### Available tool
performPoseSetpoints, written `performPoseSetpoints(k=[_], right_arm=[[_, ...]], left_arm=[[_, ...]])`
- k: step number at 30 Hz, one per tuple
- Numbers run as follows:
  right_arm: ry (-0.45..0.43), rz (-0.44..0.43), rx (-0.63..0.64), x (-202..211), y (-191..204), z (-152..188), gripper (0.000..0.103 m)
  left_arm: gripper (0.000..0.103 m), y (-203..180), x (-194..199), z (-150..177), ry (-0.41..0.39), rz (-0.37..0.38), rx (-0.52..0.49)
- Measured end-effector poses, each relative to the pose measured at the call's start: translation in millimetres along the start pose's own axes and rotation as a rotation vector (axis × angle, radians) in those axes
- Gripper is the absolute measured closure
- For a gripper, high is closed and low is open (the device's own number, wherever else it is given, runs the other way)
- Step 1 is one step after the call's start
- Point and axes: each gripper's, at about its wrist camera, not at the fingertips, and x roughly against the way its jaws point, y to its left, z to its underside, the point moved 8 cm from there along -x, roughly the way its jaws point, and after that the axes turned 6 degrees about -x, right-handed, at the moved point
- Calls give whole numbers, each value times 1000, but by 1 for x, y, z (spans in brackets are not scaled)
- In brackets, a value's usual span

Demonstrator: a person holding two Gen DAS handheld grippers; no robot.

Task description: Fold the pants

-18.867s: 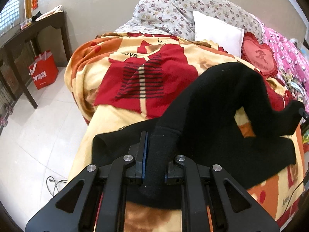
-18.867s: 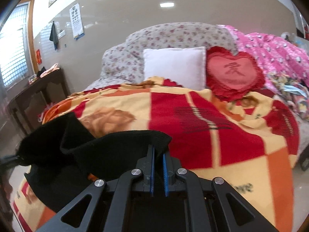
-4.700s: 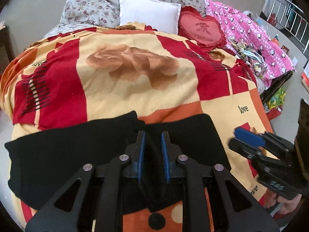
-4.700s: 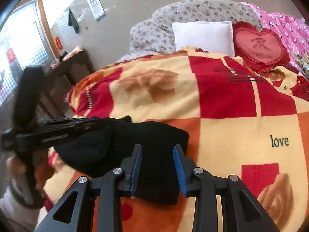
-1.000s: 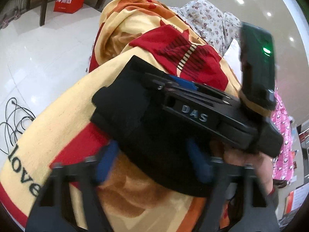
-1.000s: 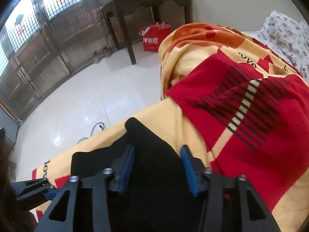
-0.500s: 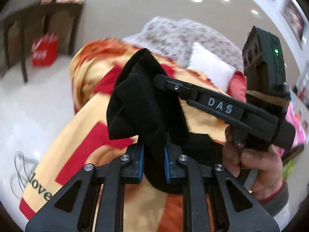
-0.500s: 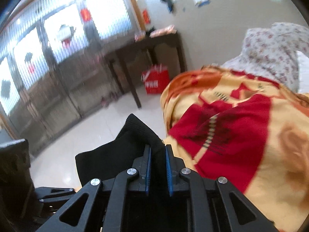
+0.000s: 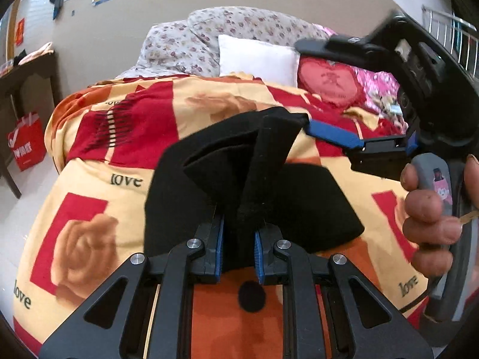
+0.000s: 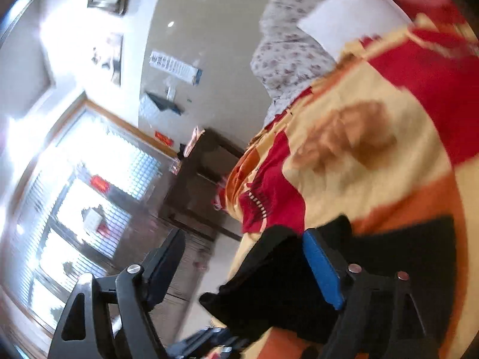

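The black pants (image 9: 209,185) lie folded on the patterned blanket (image 9: 119,131) on the bed. My left gripper (image 9: 238,248) is shut on a raised fold of the pants, which stands up between its blue pads. My right gripper (image 10: 242,263) is open and tilted, with the pants (image 10: 278,293) between and below its fingers, not pinched. In the left wrist view the right gripper (image 9: 335,137) is just right of the raised fold, held in a hand.
A white pillow (image 9: 257,56), a red heart cushion (image 9: 329,83) and a floral quilt (image 9: 209,39) sit at the head of the bed. A dark wooden table (image 9: 27,71) and a red bag (image 9: 25,146) stand on the floor at left.
My right gripper has opened and let go of the pants, and tilted away. My left gripper has carried the fold over the pants toward the bed's middle, still shut on it.
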Motion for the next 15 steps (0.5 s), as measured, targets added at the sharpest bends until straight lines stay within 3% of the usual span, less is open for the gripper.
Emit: performPoseSetpoints(k=[2,5,6,7,10,15], right_arm=[[39,83,4,-11,-11,5,23],[106,50,-32,-32,-17,16,23],[126,42,-33,-40,-17,19,35],[140,41,-11,-48,-14,23,59],[118,79,84,-53,-8,21,81],[60,125,178,-25,-2,5,86]], left_arm=[[88,-6,-1,2,4,-5,-9],[88,-12,3,5,8,-21,-24],[88,-13,1,6,13,-24,-28],[88,-13,2,8,16,-27,-32],[88,-14,5,8,21,-35,-42],[88,-34,16,-7,6,52,-54]])
